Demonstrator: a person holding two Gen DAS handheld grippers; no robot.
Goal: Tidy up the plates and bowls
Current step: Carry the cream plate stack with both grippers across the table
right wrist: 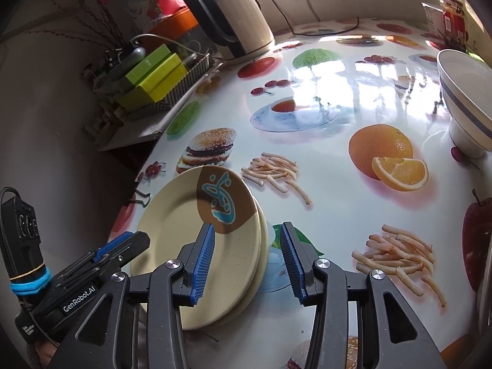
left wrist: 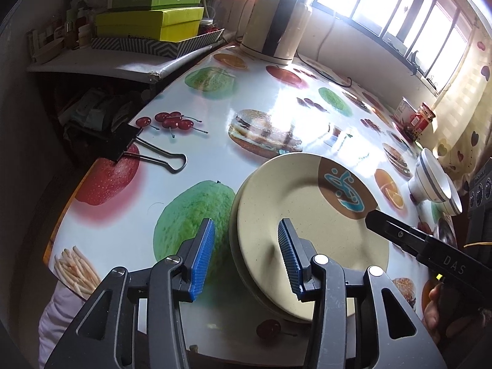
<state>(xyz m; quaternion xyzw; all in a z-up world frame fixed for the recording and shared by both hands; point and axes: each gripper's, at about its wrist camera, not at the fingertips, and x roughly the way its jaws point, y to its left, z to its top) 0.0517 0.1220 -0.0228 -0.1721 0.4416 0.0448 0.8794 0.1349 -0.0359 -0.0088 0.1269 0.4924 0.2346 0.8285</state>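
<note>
Both the left gripper (left wrist: 246,256) and right gripper (right wrist: 246,258) straddle the plate stack's (left wrist: 307,230) opposite rims, jaws apart. Squeeze evenly (plates slide). Bowls (left wrist: 436,184) wait beyond the stack.

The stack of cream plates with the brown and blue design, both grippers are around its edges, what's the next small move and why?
Probably close both grippers on the stack of cream plates. The left gripper and right gripper are open, each straddling an opposite rim, so neither grips yet. Once held, the stack could go toward the white blue-striped bowls.
</note>
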